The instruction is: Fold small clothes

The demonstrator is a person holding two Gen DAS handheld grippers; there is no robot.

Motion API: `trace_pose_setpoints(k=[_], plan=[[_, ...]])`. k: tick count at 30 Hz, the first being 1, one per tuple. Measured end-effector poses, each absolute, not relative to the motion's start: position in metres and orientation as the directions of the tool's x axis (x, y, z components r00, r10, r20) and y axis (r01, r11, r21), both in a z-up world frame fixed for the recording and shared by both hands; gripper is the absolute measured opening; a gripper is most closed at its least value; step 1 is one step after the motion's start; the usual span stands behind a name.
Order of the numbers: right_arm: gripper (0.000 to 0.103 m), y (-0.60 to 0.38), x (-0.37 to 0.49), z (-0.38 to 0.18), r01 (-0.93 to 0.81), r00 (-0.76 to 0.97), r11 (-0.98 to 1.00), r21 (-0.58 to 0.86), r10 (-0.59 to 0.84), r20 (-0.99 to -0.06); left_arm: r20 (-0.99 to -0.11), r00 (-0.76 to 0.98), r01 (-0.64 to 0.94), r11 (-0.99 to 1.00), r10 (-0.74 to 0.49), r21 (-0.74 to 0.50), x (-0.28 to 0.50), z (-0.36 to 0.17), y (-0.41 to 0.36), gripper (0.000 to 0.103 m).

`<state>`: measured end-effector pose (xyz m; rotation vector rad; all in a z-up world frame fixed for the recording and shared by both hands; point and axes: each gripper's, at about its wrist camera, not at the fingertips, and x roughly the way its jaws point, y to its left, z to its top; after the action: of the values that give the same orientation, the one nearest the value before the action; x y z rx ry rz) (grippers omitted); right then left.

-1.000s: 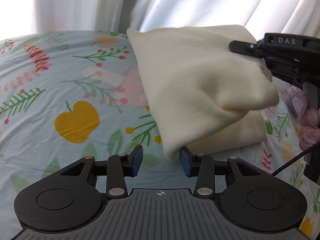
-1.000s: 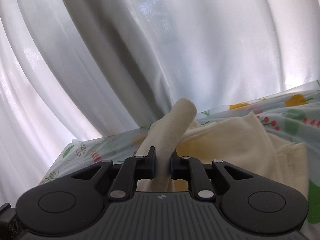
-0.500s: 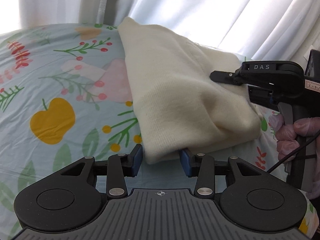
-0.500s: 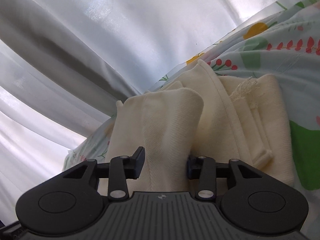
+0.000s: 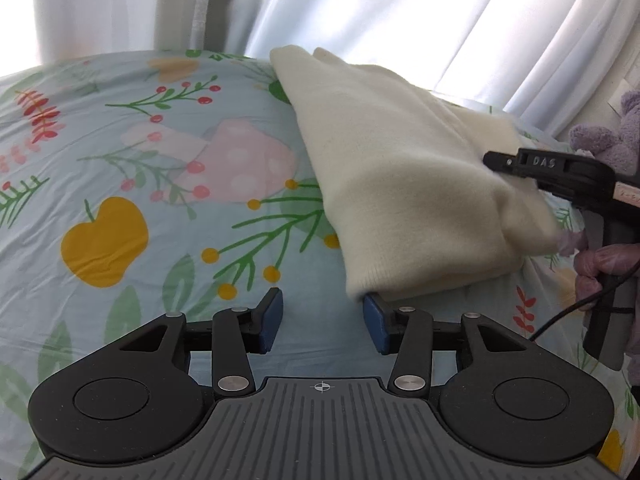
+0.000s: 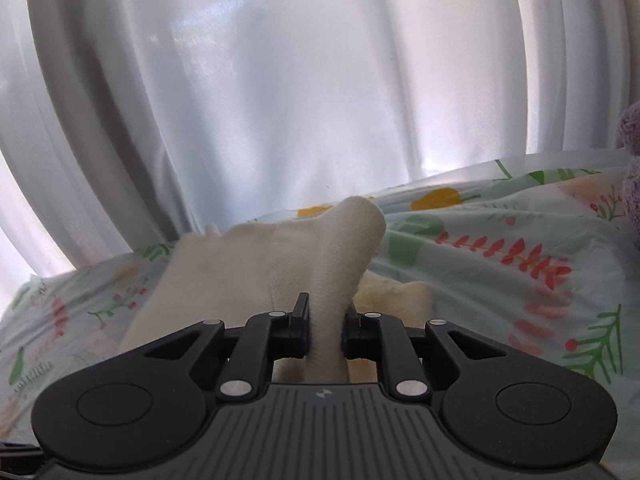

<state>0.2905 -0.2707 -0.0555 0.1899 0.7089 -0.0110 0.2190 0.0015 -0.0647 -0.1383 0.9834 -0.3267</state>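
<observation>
A cream knitted garment [image 5: 400, 168] lies folded on the floral bed sheet [image 5: 120, 160], running from the far edge toward the near right. My left gripper [image 5: 322, 304] is open just above the sheet with nothing between its fingers. The garment's near corner rests against the tip of its right finger. My right gripper [image 5: 496, 158] reaches in from the right onto the garment's top. In the right wrist view the right gripper [image 6: 326, 312] pinches a raised fold of the cream garment [image 6: 240, 264]. Its jaws are opening with the fold still between the pads.
White curtains [image 6: 280, 80] hang close behind the bed's far edge. A purple plush toy [image 5: 608, 140] sits at the far right, also at the right wrist view's edge as the plush toy [image 6: 632, 160]. A gloved hand [image 5: 596, 268] grips the right handle, with a cable trailing below.
The garment's lifted top layer has come down flat, and its near corner has slid from between my left fingers to beside the right one. My right gripper has dropped lower and rightward, still holding a fold.
</observation>
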Motion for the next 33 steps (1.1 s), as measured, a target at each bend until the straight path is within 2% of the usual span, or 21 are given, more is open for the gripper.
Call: trace_pose_setpoints(k=[2, 6, 8, 10, 12, 14, 15, 16, 18, 20, 22, 25, 27, 28, 29, 33], plan=[[0.033, -0.276, 0.281, -0.054, 0.118, 0.762, 0.978, 0.172, 0.022, -0.648, -0.784, 0.509, 0.217, 0.934, -0.356, -0.283, 0.215, -0.058, 0.007, 0.049], [0.033, -0.275, 0.244, -0.024, 0.100, 0.825, 0.980, 0.175, 0.016, -0.565, -0.745, 0.542, 0.212, 0.922, -0.388, -0.325, 0.206, -0.037, 0.023, 0.049], [0.033, -0.262, 0.232, -0.013, 0.008, 0.845, 0.985, 0.171, 0.085, -0.528, -0.720, 0.574, 0.202, 0.920, -0.389, -0.335, 0.212, -0.026, 0.026, 0.050], [0.033, -0.240, 0.229, -0.007, -0.138, 0.827, 0.971, 0.194, 0.221, -0.516, -0.706, 0.596, 0.193, 0.922, -0.383, -0.337, 0.222, -0.019, 0.023, 0.051], [0.032, -0.218, 0.231, -0.013, -0.232, 0.786, 0.954, 0.190, 0.299, -0.541, -0.686, 0.620, 0.198, 0.922, -0.381, -0.333, 0.235, -0.013, 0.013, 0.051], [0.023, -0.202, 0.235, -0.026, -0.266, 0.757, 0.954, 0.137, 0.295, -0.583, -0.684, 0.617, 0.213, 0.919, -0.390, -0.333, 0.249, -0.015, 0.001, 0.051], [0.023, -0.196, 0.239, -0.037, -0.267, 0.729, 0.957, 0.115, 0.279, -0.625, -0.695, 0.604, 0.215, 0.920, -0.389, -0.328, 0.257, -0.017, -0.007, 0.051], [0.022, -0.197, 0.241, -0.046, -0.253, 0.711, 0.962, 0.104, 0.258, -0.655, -0.709, 0.586, 0.225, 0.919, -0.393, -0.324, 0.263, -0.022, -0.015, 0.051], [0.020, -0.207, 0.236, -0.055, -0.248, 0.710, 0.962, 0.114, 0.261, -0.655, -0.752, 0.534, 0.252, 0.922, -0.387, -0.295, 0.270, -0.036, -0.028, 0.051], [0.017, -0.219, 0.228, -0.054, -0.215, 0.709, 0.971, 0.103, 0.228, -0.668, -0.780, 0.532, 0.267, 0.939, -0.330, -0.216, 0.266, -0.050, -0.034, 0.058], [0.011, -0.235, 0.218, -0.051, -0.171, 0.703, 0.977, 0.128, 0.213, -0.679, -0.800, 0.490, 0.255, 0.934, -0.347, -0.249, 0.262, -0.058, -0.027, 0.058], [0.011, -0.263, 0.201, -0.042, -0.086, 0.701, 0.970, 0.225, 0.220, -0.679, -0.796, 0.477, 0.232, 0.927, -0.373, -0.295, 0.246, -0.057, -0.011, 0.057], [0.018, -0.279, 0.188, -0.038, -0.016, 0.714, 0.952, 0.305, 0.225, -0.663, -0.791, 0.495, 0.231, 0.932, -0.360, -0.280, 0.234, -0.053, -0.008, 0.055], [0.037, -0.287, 0.183, -0.038, 0.029, 0.719, 0.940, 0.341, 0.217, -0.660, -0.792, 0.493, 0.233, 0.932, -0.360, -0.279, 0.230, -0.052, -0.008, 0.055], [0.049, -0.291, 0.181, -0.039, 0.054, 0.719, 0.930, 0.365, 0.217, -0.660, -0.793, 0.488, 0.233, 0.930, -0.366, -0.285, 0.227, -0.051, -0.009, 0.055], [0.049, -0.304, 0.184, -0.053, 0.082, 0.703, 0.813, 0.576, 0.363, -0.612, -0.785, 0.455, 0.245, 0.907, -0.420, -0.343, 0.219, -0.051, -0.018, 0.055]])
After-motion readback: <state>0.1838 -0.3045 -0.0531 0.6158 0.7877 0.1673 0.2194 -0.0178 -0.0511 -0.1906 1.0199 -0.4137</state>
